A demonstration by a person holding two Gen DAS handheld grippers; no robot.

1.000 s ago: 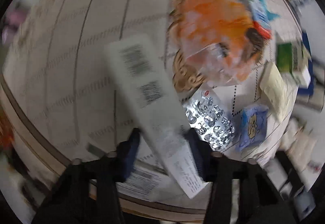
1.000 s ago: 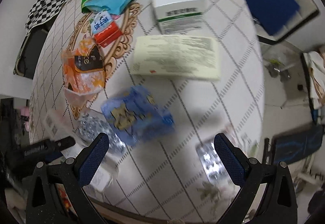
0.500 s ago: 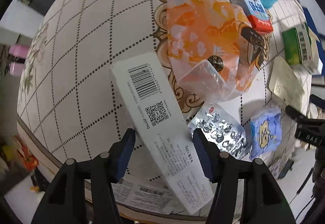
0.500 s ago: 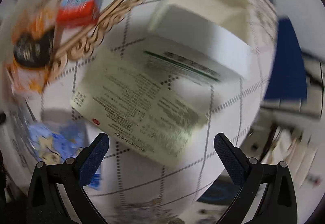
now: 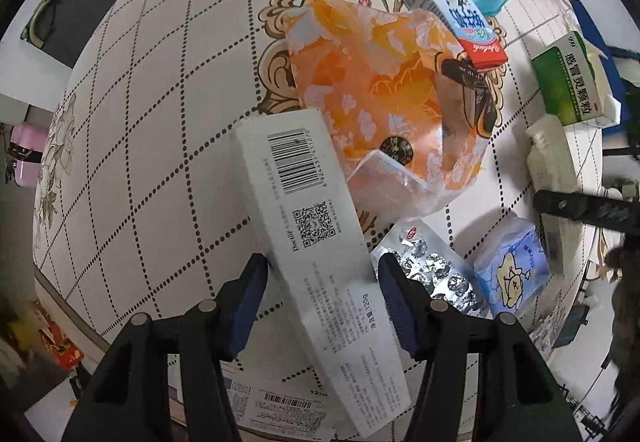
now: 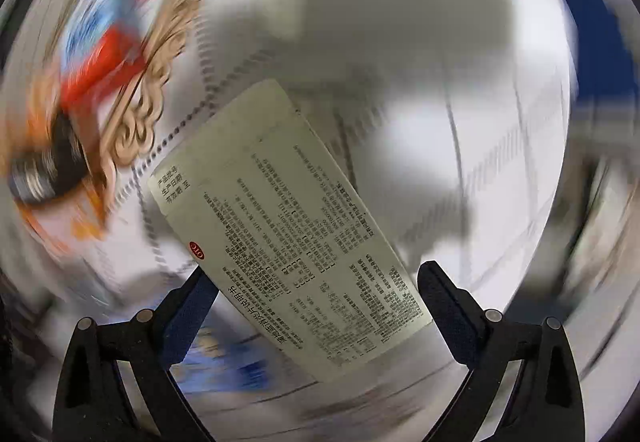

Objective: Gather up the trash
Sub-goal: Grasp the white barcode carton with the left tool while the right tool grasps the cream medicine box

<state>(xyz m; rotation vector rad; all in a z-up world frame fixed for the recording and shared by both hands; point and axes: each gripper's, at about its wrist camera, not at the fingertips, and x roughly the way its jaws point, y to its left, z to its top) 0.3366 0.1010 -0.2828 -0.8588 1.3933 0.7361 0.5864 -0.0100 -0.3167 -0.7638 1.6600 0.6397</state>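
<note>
Long white box (image 5: 320,246): matt printed cardboard, smooth, with barcode and QR code in black ink. Orange wrapper (image 5: 384,97): thin glossy plastic film, crinkled, with a translucent clear section at its lower end. Blister pack (image 5: 436,274): shiny silver foil, embossed with raised bubbles. Blue tissue packet (image 5: 512,274): soft plastic film, slight sheen, wrinkled. Green-and-white box (image 5: 568,81): smooth cardboard, semi-matt. Red-and-white carton (image 5: 464,25): coated cardboard, light gloss. Table cover (image 5: 160,121): smooth, faintly glossy sheet printed with dotted grid and gold scrollwork; cloth or vinyl cannot be told. Leaflet (image 6: 288,226): cream, matt, flat printed sheet; paper or foil sachet unclear. Gripper pads (image 5: 248,302): dark blue, matt, rubbery; gripper arms matt black plastic.
</note>
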